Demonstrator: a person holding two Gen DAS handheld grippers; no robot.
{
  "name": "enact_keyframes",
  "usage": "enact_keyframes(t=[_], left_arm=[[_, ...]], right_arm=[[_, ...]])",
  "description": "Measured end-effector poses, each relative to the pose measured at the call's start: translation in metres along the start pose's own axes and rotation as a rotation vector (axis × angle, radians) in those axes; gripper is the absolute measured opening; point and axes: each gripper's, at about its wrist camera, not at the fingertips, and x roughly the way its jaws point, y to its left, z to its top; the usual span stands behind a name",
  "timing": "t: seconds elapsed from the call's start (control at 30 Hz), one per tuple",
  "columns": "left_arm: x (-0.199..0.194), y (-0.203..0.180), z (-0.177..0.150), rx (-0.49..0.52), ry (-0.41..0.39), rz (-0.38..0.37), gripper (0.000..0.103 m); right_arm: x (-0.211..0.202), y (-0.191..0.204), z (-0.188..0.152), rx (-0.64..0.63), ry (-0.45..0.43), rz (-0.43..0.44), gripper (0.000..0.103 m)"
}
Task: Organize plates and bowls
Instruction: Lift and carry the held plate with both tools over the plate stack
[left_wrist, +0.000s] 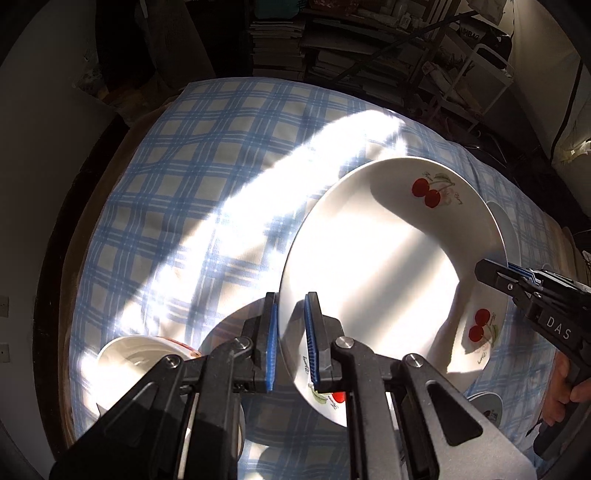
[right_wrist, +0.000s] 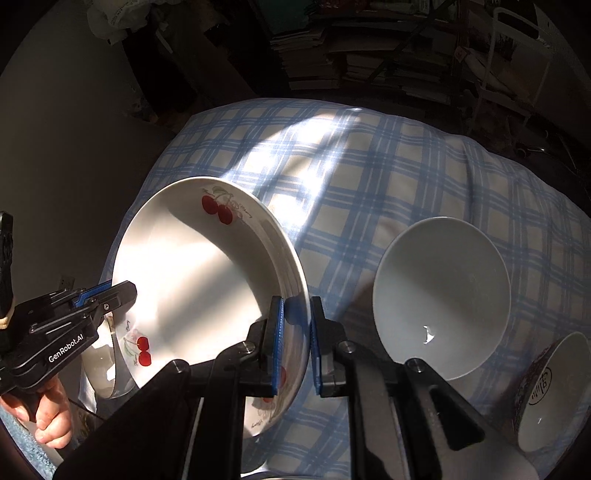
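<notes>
Item: cherry plate (left_wrist: 388, 266), white, red cherry motifs around the rim. Position: lifted clear of the tabletop, tilted, carried between two grippers on opposite rim edges.

Left gripper (left_wrist: 290, 343): jaws narrow, blue pads clamped on the plate's rim at its left edge. Right gripper (right_wrist: 297, 347): jaws narrow, pads clamped on the opposite rim; in the right wrist view the rim shows stacked edges, so this may be more than one plate, though that cannot be confirmed.

Handling note: judged a two-handed carry toward a stacking spot. Both hands should travel together and at matching height, since any spreading or twisting would lever the rim out of the pads. Glazed ware is likely slippery; lower flat, and release only once it is supported.

Nearby ware: plain white bowl (right_wrist: 441, 299) on the cloth just right of the plate; patterned bowl (right_wrist: 550, 395) beyond it at the frame's edge; another white bowl (left_wrist: 147, 354) to the left, beneath the left gripper.

Surface: blue checked tablecloth (left_wrist: 192, 155), wrinkled, crossed by a hard band of sunlight.

Room: dim; shelves of stacked books (left_wrist: 280, 37) behind; white frame (left_wrist: 480, 70) at right.
</notes>
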Motion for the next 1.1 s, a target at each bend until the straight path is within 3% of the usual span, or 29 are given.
enact_keyframes(t=[0.23, 0.53, 0.87, 1.1], left_arm=[[-0.018, -0.035, -0.044, 0.095, -0.022, 0.017, 0.013], [-0.037, -0.064, -0.100, 0.119, -0.010, -0.028, 0.013], [-0.045, -0.088, -0.160, 0.183, -0.003, -0.052, 0.013], [-0.041, -0.097, -0.186, 0.192, 0.012, -0.056, 0.014]], right_arm=[[-0.035, -0.017, -0.048, 0.035, -0.024, -0.017, 0.014], [-0.075, -0.029, -0.110, 0.059, -0.046, -0.062, 0.014], [-0.086, -0.050, -0.174, 0.111, -0.029, -0.057, 0.014], [-0.091, -0.054, -0.201, 0.103, -0.029, -0.091, 0.014]])
